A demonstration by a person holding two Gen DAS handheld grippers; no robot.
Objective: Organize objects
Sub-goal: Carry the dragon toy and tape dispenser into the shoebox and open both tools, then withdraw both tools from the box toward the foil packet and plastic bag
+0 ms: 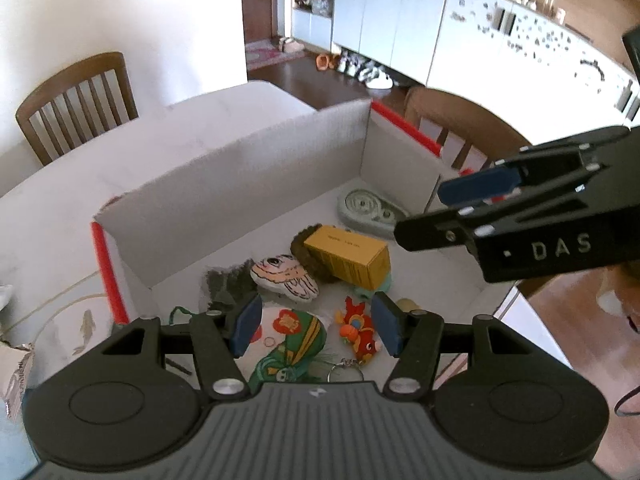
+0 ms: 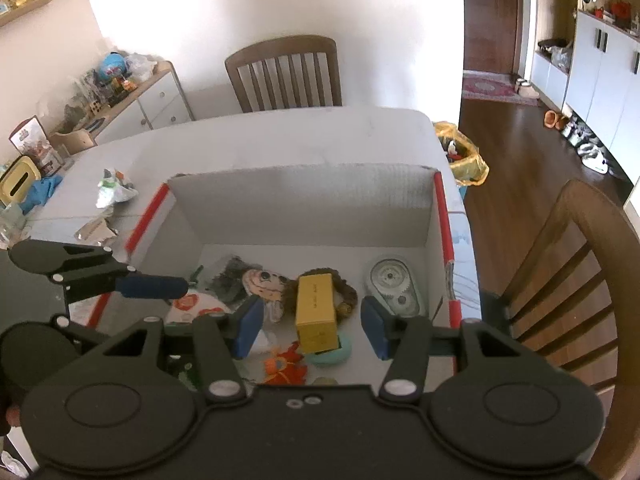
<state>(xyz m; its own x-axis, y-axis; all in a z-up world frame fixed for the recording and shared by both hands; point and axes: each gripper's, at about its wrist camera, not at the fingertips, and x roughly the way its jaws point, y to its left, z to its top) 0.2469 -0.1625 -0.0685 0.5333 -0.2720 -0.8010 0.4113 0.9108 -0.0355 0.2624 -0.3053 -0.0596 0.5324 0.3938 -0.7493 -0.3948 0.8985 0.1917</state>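
An open cardboard box (image 1: 280, 152) with red-taped edges stands on the white table. In it lie a yellow carton (image 1: 348, 256) on a brown fuzzy toy (image 1: 302, 246), a fish-painted pouch (image 1: 284, 280), a green flowered pouch (image 1: 292, 344), a red fish keychain (image 1: 356, 332) and a pale gear toy (image 1: 368, 212). My left gripper (image 1: 316, 326) hovers open over the green pouch and keychain, holding nothing. My right gripper (image 2: 312, 328) hovers open above the yellow carton (image 2: 316, 316), apart from it. In the left wrist view the right gripper (image 1: 424, 214) reaches in from the right.
Wooden chairs stand at the table's far side (image 2: 284, 72) and right side (image 2: 560, 280). Crumpled wrappers (image 2: 114, 190) lie on the table left of the box. A yellow-lined bin (image 2: 464, 156) stands on the wooden floor past the table corner.
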